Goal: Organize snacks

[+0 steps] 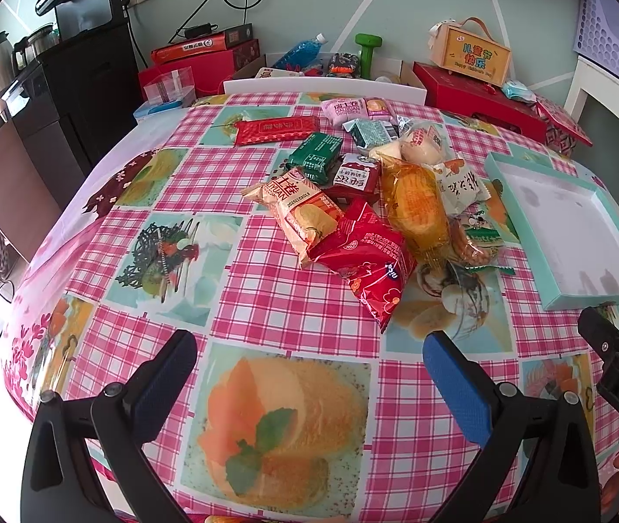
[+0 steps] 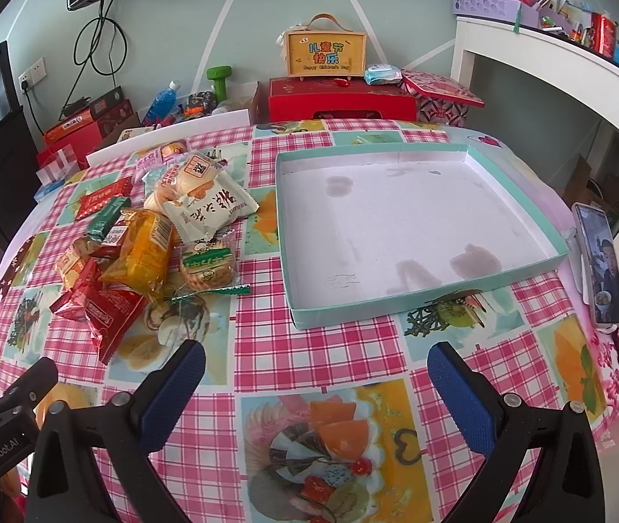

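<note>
A heap of wrapped snacks lies on the checked tablecloth: a red packet (image 1: pixel 370 261), a beige cracker packet (image 1: pixel 305 213), a yellow cake packet (image 1: pixel 418 205) (image 2: pixel 144 253), green packets (image 1: pixel 316 154) and a white packet (image 2: pixel 209 209). To its right sits a shallow teal box lid (image 1: pixel 571 226) (image 2: pixel 414 226) with a bare white floor. My left gripper (image 1: pixel 309 344) hovers open near the table's front edge, short of the heap. My right gripper (image 2: pixel 316 353) is open too, in front of the lid's near wall. Neither holds anything.
A phone (image 2: pixel 599 261) stands at the table's right edge. Red gift boxes (image 2: pixel 340 98), a yellow handled box (image 2: pixel 327 52), a bottle (image 2: pixel 163 100) and a green dumbbell (image 2: pixel 220 80) crowd the far side. A black cabinet (image 1: pixel 78 87) stands left, a white shelf (image 2: pixel 549 69) right.
</note>
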### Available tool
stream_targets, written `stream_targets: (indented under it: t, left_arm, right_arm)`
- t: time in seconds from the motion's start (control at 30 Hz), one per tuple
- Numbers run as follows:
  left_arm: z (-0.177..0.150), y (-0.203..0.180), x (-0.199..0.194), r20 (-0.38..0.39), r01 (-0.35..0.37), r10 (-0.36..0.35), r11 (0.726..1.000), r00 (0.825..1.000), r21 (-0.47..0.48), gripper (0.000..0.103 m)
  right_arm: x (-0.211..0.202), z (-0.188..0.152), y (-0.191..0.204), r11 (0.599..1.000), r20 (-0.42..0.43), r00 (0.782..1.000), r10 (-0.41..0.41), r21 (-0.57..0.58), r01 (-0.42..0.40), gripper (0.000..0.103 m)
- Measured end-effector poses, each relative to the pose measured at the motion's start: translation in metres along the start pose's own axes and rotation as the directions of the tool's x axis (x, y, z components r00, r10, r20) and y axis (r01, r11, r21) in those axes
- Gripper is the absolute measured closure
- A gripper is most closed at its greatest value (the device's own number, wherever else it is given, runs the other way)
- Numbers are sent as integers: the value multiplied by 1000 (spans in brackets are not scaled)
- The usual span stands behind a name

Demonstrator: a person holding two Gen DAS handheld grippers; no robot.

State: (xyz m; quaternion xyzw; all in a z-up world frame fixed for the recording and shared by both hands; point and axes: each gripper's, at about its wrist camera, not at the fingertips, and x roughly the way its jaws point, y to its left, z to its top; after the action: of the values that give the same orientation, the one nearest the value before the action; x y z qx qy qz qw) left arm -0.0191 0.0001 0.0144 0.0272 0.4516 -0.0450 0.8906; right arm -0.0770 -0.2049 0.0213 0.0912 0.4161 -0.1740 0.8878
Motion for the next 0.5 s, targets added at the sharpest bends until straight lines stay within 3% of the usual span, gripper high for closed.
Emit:
stream_targets:
  t: [0.5]
  left_arm:
    - [-1,2,1,-4,0,0,1000,1000,-5,0]
  right_arm:
    - [0,0,0,1000,1,1000,-2,-1,2,0]
